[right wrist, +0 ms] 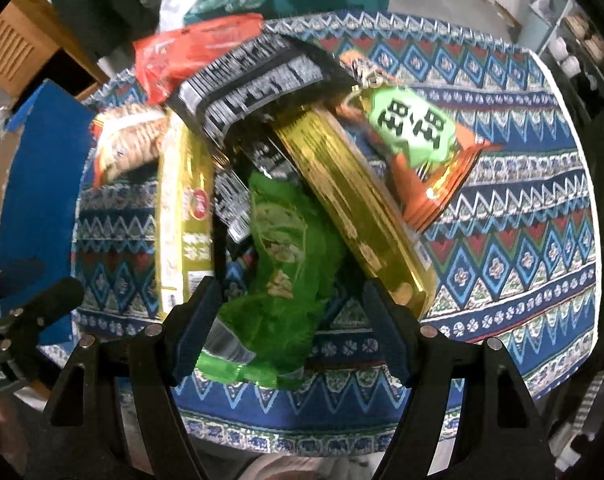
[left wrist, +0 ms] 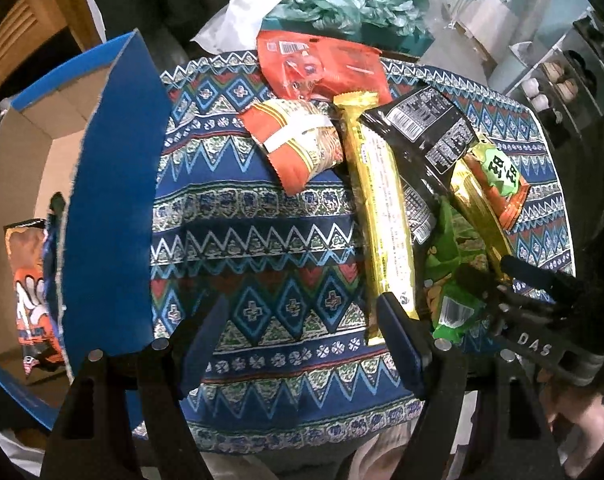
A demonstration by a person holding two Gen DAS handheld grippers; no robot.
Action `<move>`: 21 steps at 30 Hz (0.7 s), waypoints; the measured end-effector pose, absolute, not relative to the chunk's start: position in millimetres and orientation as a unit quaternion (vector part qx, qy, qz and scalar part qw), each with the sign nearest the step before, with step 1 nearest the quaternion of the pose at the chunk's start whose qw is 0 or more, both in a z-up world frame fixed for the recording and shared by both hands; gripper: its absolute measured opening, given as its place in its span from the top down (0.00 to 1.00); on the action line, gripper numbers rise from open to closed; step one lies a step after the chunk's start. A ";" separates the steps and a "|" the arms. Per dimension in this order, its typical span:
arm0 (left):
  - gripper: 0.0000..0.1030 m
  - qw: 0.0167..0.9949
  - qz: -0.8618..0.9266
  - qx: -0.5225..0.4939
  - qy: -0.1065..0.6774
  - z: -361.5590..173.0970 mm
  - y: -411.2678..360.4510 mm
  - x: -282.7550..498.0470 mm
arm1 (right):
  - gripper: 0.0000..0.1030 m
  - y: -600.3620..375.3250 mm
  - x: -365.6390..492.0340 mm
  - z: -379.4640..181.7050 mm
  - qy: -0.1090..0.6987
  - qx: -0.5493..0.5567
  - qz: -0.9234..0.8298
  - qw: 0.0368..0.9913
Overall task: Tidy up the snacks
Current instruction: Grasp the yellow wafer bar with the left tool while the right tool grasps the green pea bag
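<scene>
A pile of snack packs lies on a patterned cloth (left wrist: 262, 240): a green bag (right wrist: 286, 248), two long gold packs (right wrist: 358, 208) (left wrist: 386, 216), a black pack (left wrist: 426, 128), an orange cracker pack (left wrist: 298, 140), a red bag (left wrist: 322, 64) and an orange bag with a green label (right wrist: 418, 136). My right gripper (right wrist: 290, 312) is open, its fingers on either side of the green bag's near end. My left gripper (left wrist: 302, 332) is open and empty above the cloth, left of the long gold pack. A blue cardboard box (left wrist: 110, 200) at the left holds an orange snack bag (left wrist: 34, 292).
A white plastic bag and teal packaging (left wrist: 342, 4) lie beyond the pile. A shelf with small jars (left wrist: 558, 84) stands at the far right. Wooden furniture (left wrist: 26, 36) is at the back left. The table edge runs just below both grippers.
</scene>
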State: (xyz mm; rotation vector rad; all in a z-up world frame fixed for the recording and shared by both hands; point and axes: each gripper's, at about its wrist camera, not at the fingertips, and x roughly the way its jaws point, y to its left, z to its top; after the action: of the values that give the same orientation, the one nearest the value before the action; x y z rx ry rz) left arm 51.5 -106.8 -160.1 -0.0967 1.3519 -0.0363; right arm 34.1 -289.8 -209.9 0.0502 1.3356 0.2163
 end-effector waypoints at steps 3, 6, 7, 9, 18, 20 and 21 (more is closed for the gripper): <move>0.25 0.775 -0.016 -0.043 0.631 -167.1 -110.6 55.6 | 0.29 -289.4 34.5 -220.0 0.627 0.024 0.098 0.773; 0.25 0.770 -0.017 -0.047 0.636 -171.9 -113.5 59.8 | 0.29 -291.5 37.1 -227.3 0.632 0.043 0.105 0.767; 0.25 0.770 -0.017 -0.049 0.636 -172.8 -114.2 61.2 | 0.29 -292.1 38.5 -229.6 0.633 0.046 0.104 0.765; 0.25 0.769 -0.017 -0.053 0.637 -174.9 -116.0 64.0 | 0.29 -294.6 40.9 -234.4 0.635 0.054 0.103 0.764; 0.25 0.759 -0.017 -0.078 0.646 -192.2 -130.7 84.4 | 0.62 -287.3 53.3 -244.1 0.622 0.020 0.122 0.773; 0.25 0.755 -0.016 -0.085 0.650 -198.4 -134.9 90.0 | 0.63 -288.9 55.6 -243.6 0.620 0.014 0.125 0.775; 0.24 0.753 -0.016 -0.086 0.652 -201.3 -137.0 92.8 | 0.64 -289.9 56.4 -243.1 0.619 0.008 0.127 0.775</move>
State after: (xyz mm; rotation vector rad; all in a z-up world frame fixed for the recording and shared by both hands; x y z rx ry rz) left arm 92.8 -137.0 -201.3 -0.1873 1.4225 -0.0341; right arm 56.4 -289.9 -243.1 0.0179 1.3397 0.2742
